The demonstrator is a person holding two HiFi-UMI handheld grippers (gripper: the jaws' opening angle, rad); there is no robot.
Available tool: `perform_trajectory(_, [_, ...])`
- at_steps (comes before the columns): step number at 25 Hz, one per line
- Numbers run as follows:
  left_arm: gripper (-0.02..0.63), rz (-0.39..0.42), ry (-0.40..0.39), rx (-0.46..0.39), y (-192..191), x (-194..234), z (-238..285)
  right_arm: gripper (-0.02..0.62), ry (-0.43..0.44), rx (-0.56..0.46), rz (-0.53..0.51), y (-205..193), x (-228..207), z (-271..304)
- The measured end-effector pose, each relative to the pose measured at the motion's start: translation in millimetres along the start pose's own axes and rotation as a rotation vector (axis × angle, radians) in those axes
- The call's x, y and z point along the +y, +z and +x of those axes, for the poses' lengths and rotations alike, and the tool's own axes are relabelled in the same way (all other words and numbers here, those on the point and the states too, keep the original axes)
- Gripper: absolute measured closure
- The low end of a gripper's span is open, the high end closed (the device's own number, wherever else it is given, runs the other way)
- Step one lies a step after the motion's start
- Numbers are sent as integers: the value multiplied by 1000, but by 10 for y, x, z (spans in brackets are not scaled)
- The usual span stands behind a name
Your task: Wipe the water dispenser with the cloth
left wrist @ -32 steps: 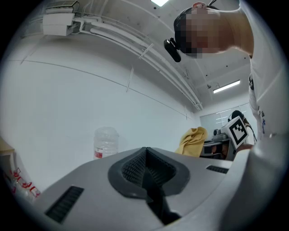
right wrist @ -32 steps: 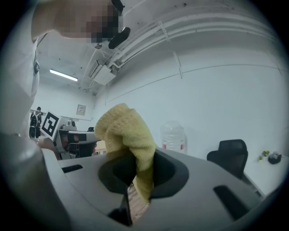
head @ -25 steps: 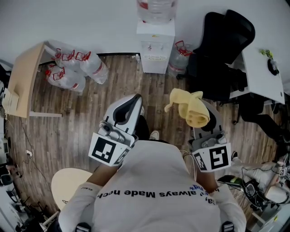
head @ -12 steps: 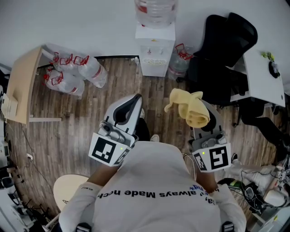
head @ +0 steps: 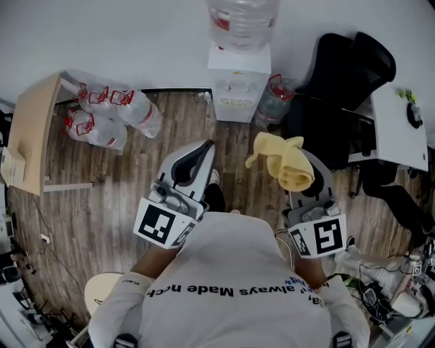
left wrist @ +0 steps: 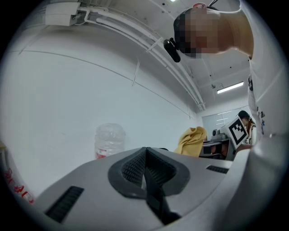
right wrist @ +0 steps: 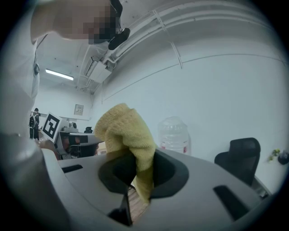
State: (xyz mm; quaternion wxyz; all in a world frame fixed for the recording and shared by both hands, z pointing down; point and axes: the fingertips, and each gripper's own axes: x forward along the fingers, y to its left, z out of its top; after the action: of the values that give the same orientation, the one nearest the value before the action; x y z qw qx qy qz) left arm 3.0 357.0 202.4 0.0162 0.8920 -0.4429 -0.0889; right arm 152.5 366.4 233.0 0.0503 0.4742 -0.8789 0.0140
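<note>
Distance ahead is what the next move turns on. In the head view, the water dispenser (head: 238, 85) stands upright against the far wall, its bottle (head: 242, 20) on top. It is well apart from both grippers, which are held close in front of the person's chest. The right gripper (head: 304, 182) carries the yellow cloth (head: 285, 162), bunched above its tip. From that gripper the dispenser lies forward and somewhat to the left. The left gripper (head: 202, 151) points more nearly at it but holds nothing. A black office chair (head: 343, 88) stands just right of the dispenser, on the cloth's side.

In the left gripper view the jaws are pressed together with nothing between them. The bottle shows beyond them against the white wall, and the cloth off to the right.

In the right gripper view the jaws are clamped on a fold of the cloth, which rises in a lump above them and hangs down through the gap. The bottle shows just right of the lump, with the chair further right. I judge that the right arm must reach forward and a little leftward, keeping clear of the chair.
</note>
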Motion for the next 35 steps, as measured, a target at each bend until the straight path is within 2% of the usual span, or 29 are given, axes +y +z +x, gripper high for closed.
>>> perform_trajectory(10, [588,-18,-11,0,22,819,435,531,11,13,1,96,-103,954])
perform_trajectory(22, [588,-24,-13,5,14,1730,716,531,20,19,-5,169,-54,1931])
perform_trajectory(35, [588,-39,-35,48,-115,2054,803,531,-6,52,15,60,-19,2244])
